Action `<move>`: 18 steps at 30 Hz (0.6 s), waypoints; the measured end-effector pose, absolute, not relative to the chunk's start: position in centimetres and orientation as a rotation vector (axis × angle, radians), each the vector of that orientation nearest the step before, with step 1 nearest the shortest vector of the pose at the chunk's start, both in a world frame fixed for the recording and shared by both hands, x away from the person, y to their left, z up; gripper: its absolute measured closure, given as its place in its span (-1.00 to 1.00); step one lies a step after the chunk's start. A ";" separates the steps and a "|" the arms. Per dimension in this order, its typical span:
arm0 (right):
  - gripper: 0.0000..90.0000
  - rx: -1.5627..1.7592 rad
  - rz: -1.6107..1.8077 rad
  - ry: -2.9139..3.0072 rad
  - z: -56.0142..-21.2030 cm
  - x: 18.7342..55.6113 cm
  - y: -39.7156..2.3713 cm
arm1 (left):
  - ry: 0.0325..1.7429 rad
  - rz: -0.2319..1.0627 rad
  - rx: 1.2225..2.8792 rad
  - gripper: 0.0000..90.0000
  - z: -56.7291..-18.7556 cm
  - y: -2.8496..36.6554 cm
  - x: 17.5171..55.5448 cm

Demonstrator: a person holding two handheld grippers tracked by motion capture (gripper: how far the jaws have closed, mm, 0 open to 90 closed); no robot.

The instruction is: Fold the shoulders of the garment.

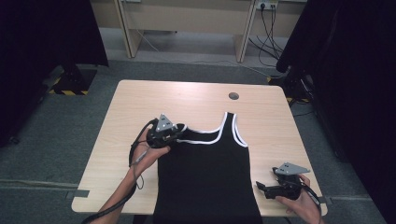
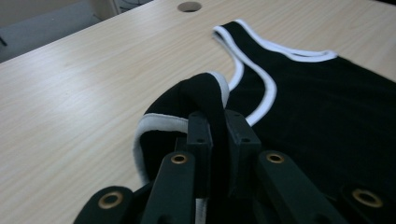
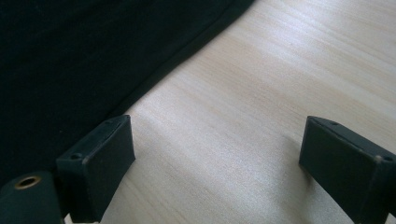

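Note:
A black tank top (image 1: 210,168) with white trim lies flat on the wooden table (image 1: 140,102), its hem toward the person. My left gripper (image 1: 180,130) is shut on the tank top's left shoulder strap (image 2: 212,93), which bunches up between the pads and lifts off the table. The other shoulder strap (image 1: 236,128) lies flat. My right gripper (image 1: 259,186) rests near the table's front right, beside the tank top's right side edge (image 3: 187,51). Its jaws stand wide open over bare wood, with nothing between them.
A round cable hole (image 1: 233,96) sits in the table near the far edge. Bare tabletop lies left of and beyond the garment. Dark curtains and a desk frame with cables stand behind the table.

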State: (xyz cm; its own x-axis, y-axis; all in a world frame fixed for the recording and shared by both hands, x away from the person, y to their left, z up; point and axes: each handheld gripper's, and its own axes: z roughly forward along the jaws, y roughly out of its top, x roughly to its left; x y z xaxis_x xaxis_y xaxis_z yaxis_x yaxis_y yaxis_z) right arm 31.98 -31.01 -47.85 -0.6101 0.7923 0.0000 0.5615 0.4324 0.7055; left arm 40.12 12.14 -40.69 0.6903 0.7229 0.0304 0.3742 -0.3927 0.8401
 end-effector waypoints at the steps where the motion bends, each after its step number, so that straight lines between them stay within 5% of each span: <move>1: -0.77 1.160 0.974 2.358 -47.9 32.0 -31.0 | 0.834 0.495 2.021 0.79 -40.7 12.1 39.7; 18: -0.77 1.164 0.972 2.356 -47.8 32.0 -31.0 | 0.764 0.413 2.079 0.73 -42.9 11.5 34.1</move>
State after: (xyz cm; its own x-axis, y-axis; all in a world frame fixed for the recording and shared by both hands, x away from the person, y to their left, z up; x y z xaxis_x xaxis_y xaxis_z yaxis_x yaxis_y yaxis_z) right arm 31.98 -30.97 -47.85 -0.6078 0.7941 0.0000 0.5630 0.4308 0.7053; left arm 34.09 11.51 -42.88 0.7578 0.6523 0.0123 0.3681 -0.4431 0.8174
